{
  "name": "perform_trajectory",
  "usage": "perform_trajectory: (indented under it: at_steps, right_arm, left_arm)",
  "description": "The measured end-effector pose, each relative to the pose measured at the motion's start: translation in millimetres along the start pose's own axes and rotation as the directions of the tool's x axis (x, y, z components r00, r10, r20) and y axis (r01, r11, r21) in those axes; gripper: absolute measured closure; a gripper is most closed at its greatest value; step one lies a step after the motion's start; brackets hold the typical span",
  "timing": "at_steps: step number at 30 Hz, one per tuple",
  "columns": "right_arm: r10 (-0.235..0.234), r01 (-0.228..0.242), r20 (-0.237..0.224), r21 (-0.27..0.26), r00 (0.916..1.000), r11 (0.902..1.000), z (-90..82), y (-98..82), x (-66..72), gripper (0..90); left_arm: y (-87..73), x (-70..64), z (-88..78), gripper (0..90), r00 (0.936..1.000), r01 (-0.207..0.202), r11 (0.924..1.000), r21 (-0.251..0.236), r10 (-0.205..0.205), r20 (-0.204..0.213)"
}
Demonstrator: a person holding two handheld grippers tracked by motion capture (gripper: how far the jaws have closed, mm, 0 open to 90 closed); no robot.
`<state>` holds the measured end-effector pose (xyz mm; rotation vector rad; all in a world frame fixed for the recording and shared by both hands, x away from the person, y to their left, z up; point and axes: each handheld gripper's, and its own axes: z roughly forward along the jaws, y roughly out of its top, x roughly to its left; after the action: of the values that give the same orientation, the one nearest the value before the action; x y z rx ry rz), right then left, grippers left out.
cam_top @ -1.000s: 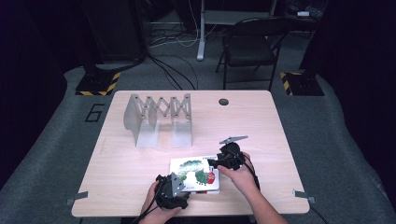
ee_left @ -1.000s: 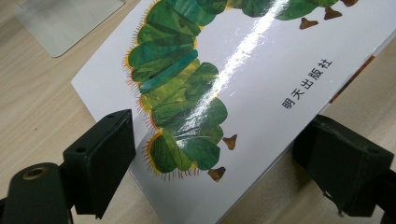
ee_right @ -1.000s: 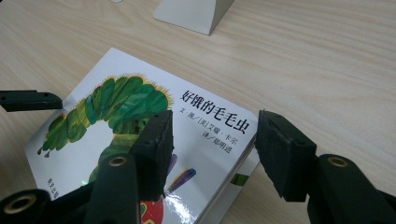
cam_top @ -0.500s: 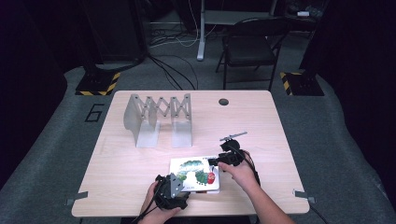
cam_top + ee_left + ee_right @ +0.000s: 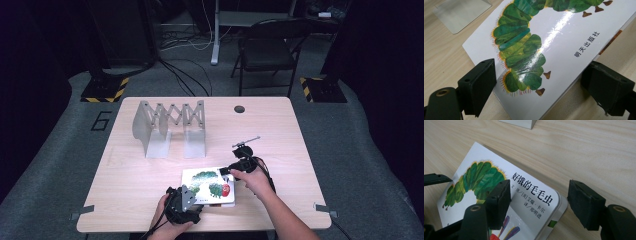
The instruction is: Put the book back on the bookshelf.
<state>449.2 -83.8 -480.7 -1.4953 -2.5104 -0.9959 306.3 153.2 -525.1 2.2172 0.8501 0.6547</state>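
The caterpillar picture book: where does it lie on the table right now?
In the high view, the picture book lies flat near the table's front edge, between the left gripper and the right gripper, in front of the grey folding rack.

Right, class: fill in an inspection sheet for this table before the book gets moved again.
Surface: wooden table, bare apart from the items below.
Job's things: picture book near the front edge, cover up; folding metal rack standing behind it, with no books in it.
Clutter: one dark round disc near the far edge.
Grippers: left gripper looks clamped on the book's near corner. Right gripper is open and its jaws have just been opening; they straddle another corner of the book without pressing on it.
Cables: loose cables on the floor beyond the table.
Surroundings: folding chair, grey floor, striped bases.
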Motion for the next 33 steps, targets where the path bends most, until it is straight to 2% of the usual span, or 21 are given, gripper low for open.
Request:
perform_trajectory:
  at_steps: [2, 6, 9, 11, 13, 25, 33]
  right_arm:
    - [0.008, -0.008, -0.007, 0.002, 0.9999, 1.0000, 1.0, 0.9, -0.5, 35.0]
    - [0.008, -0.008, -0.025, 0.003, 0.9997, 1.0000, 3.4, 1.8, -1.8, 34.8]
    - [0.008, -0.008, -0.034, 0.005, 0.9994, 1.0000, 5.0, 2.2, -2.4, 34.6]
    - [0.024, -0.024, -0.044, 0.006, 0.9987, 0.9997, 6.7, 2.9, -2.8, 34.5]
    - [0.014, -0.014, -0.051, 0.004, 0.9986, 0.9999, 7.6, 2.9, -4.5, 34.4]
    - [0.039, -0.038, -0.102, 0.010, 0.9940, 0.9992, 14.1, -1.1, -5.8, 32.3]
    - [0.038, -0.036, -0.114, 0.014, 0.9928, 0.9992, 16.5, -1.6, -3.9, 32.1]
  left_arm:
    - [-0.2, -0.3, 0.6, 13.0, 0.9999, 0.001, 1.0000, -0.005, -0.001, -0.013]
    - [-0.3, -0.1, 0.9, 13.0, 0.9999, 0.000, 1.0000, -0.008, 0.000, -0.014]
    - [-0.3, -0.1, 1.1, 13.0, 0.9999, 0.001, 1.0000, -0.010, -0.001, -0.014]
    - [-0.3, -0.1, 1.1, 13.0, 0.9999, 0.001, 1.0000, -0.009, -0.002, -0.014]
    - [-0.2, 0.6, 0.9, 13.0, 1.0000, 0.001, 1.0000, -0.007, -0.001, -0.001]
    - [-0.5, 0.6, 1.2, 13.1, 1.0000, 0.000, 0.9999, -0.012, 0.000, -0.003]
    - [-0.6, 0.7, 1.3, 13.0, 1.0000, 0.000, 0.9999, -0.014, -0.001, -0.003]
